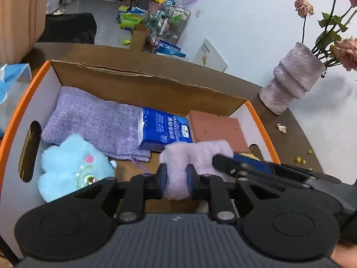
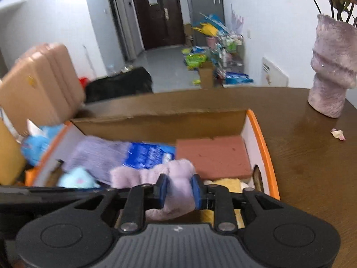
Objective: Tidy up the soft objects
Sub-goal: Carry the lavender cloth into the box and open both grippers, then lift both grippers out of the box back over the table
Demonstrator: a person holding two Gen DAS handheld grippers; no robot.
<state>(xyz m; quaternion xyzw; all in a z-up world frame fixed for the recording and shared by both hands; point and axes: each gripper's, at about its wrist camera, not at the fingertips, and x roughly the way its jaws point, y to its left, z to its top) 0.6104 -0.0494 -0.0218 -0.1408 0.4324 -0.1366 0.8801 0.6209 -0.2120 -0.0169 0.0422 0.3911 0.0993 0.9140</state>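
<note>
A fluffy lilac cloth (image 1: pixel 194 154) hangs over the open cardboard box (image 1: pixel 138 89). My left gripper (image 1: pixel 176 179) is shut on one end of it. My right gripper (image 2: pixel 178 191) is shut on the other end (image 2: pixel 176 178); its fingers (image 1: pixel 225 163) reach in from the right in the left wrist view. In the box lie a purple knit pouch (image 1: pixel 93 120), a blue tissue pack (image 1: pixel 165 129), a pink-brown sponge block (image 1: pixel 216 129), a light blue plush toy (image 1: pixel 71 167) and something yellow (image 2: pixel 225 183) under the cloth.
The box has an orange rim (image 2: pixel 265 147) and stands on a dark wooden table (image 2: pixel 312 167). A lilac vase (image 2: pixel 332 71) with dried roses stands at the right, petals (image 2: pixel 338 133) near it. A blue tissue packet (image 1: pixel 11 82) lies left of the box.
</note>
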